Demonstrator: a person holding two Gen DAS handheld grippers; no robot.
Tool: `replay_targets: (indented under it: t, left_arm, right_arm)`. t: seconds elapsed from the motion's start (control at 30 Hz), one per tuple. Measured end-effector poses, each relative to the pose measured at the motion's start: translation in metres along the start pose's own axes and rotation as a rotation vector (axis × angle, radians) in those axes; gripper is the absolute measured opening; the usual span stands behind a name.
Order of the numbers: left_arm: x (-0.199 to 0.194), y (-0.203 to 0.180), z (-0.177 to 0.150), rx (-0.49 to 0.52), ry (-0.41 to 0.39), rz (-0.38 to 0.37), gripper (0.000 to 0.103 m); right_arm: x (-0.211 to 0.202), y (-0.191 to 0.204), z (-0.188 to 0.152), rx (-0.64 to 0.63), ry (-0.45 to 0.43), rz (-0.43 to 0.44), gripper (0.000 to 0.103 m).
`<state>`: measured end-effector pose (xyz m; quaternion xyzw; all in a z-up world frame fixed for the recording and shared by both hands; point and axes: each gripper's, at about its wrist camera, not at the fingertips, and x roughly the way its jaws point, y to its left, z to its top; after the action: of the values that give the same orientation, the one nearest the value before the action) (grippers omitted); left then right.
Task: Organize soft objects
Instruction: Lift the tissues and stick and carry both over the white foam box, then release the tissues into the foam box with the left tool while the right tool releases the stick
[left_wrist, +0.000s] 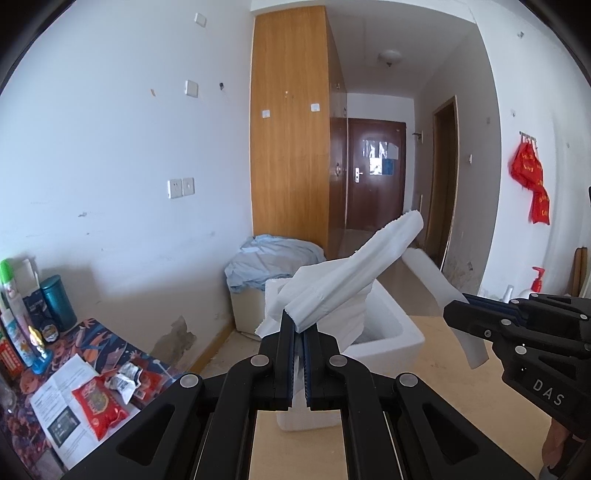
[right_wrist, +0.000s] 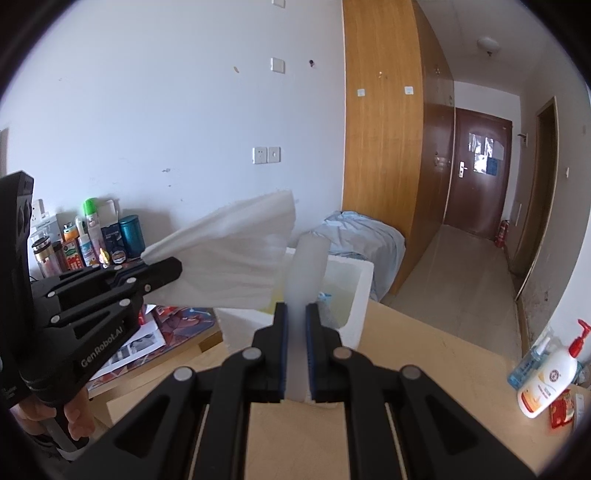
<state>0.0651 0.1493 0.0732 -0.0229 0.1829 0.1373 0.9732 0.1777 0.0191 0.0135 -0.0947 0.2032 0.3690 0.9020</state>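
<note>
White tissue (left_wrist: 354, 280), foam box (left_wrist: 388, 332) beneath

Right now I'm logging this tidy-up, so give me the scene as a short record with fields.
left claw: shut on crumpled white tissue sheet
right claw: shut on second white tissue sheet
container: open white foam box, beyond both claws
surface: pale wooden table
nearby: white pump bottle with red top

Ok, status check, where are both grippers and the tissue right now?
Left gripper shut on white tissue. Right gripper shut on its other end. Held above foam box. Nothing blocking.
</note>
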Motion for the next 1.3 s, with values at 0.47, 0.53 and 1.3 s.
replay_targets:
  t: [0.47,0.53,1.3]
  left_arm:
    - [0.063,0.001,0.011,0.003,0.033,-0.001,0.004]
    - [0.072,0.004,0.013,-0.005,0.039,-0.005,0.004]
    - [0.121,0.004,0.015,-0.010,0.083,-0.010,0.004]
  right_arm:
    - [0.052,-0.023,0.013,0.025,0.006,0.029,0.011]
    - [0.058,-0.026,0.014,0.031,0.008,0.030,0.011]
    - [0.083,-0.036,0.020,0.049,0.042,0.030,0.011]
